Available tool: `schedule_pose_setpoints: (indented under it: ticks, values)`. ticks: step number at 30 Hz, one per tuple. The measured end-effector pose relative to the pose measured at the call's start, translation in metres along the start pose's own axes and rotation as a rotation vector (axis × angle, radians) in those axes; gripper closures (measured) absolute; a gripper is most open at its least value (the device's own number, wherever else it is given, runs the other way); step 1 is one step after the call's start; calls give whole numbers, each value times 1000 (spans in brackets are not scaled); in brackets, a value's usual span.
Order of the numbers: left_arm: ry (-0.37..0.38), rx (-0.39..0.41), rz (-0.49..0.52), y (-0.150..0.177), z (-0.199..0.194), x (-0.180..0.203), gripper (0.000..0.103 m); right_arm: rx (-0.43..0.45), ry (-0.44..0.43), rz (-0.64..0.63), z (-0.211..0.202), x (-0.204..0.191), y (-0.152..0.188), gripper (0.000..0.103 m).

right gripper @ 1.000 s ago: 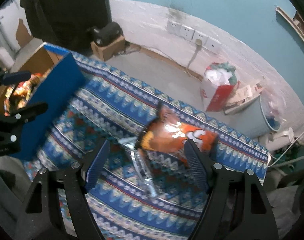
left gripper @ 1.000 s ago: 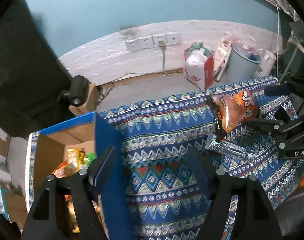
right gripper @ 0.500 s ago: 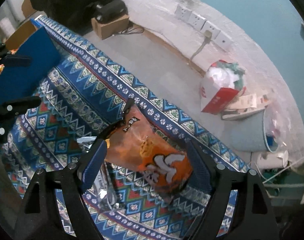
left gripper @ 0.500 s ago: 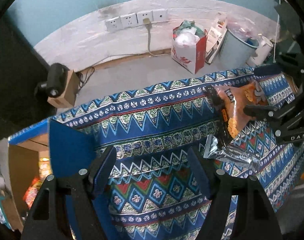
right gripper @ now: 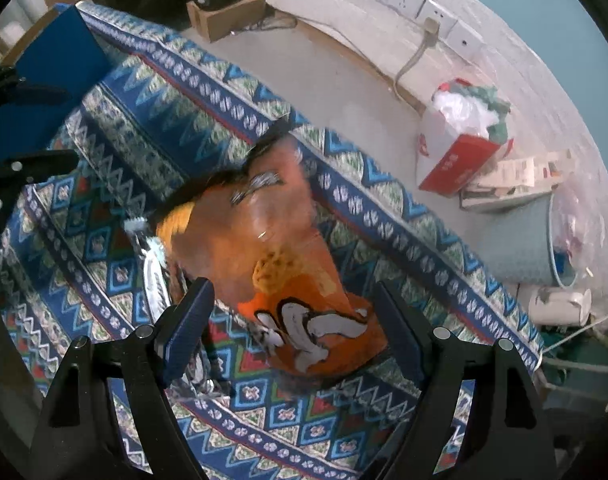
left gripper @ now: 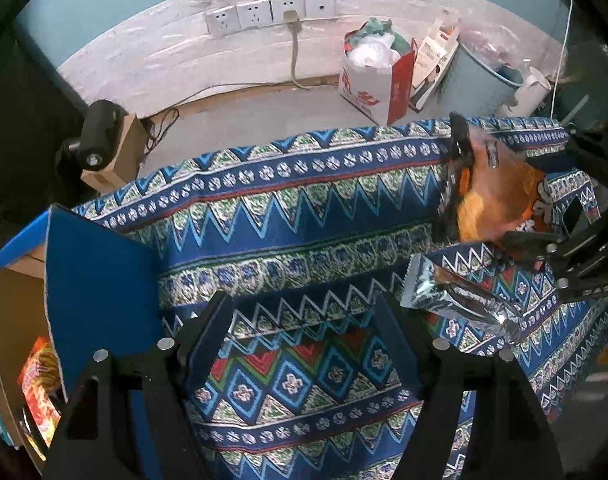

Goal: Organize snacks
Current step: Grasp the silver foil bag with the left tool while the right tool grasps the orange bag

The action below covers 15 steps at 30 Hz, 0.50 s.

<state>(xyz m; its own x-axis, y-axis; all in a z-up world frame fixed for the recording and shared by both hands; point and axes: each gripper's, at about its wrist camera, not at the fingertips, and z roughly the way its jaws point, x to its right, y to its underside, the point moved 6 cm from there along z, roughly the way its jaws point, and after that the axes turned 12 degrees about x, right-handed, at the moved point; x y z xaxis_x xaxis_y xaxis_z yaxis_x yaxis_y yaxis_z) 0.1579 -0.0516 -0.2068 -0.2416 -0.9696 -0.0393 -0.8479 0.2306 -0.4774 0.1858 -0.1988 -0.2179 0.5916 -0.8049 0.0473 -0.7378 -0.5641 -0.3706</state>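
Right hand-held gripper [right gripper: 292,320] jaws apart, straddling orange snack bag [right gripper: 280,248]; left hand-held gripper [left gripper: 304,320] apart over patterned cloth [left gripper: 304,208].

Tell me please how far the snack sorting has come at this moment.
Done: some snack packets already lie in the blue cardboard box. In hand: nothing is gripped; the right gripper stands open around the orange crisp bag, and the left gripper hangs open over the patterned blue cloth. Left: that bag and the silver foil packet beside it.
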Motion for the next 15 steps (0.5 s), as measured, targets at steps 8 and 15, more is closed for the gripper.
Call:
schedule_pose_setpoints:
  ticks: [8,15]
  values:
    - [7,-11,-13,5,-4,18,28,-50,45,41,22,-14,18,53]
    - [27,-60,-37,25,3,29,28,-63,38,127,14,-30,41,58]
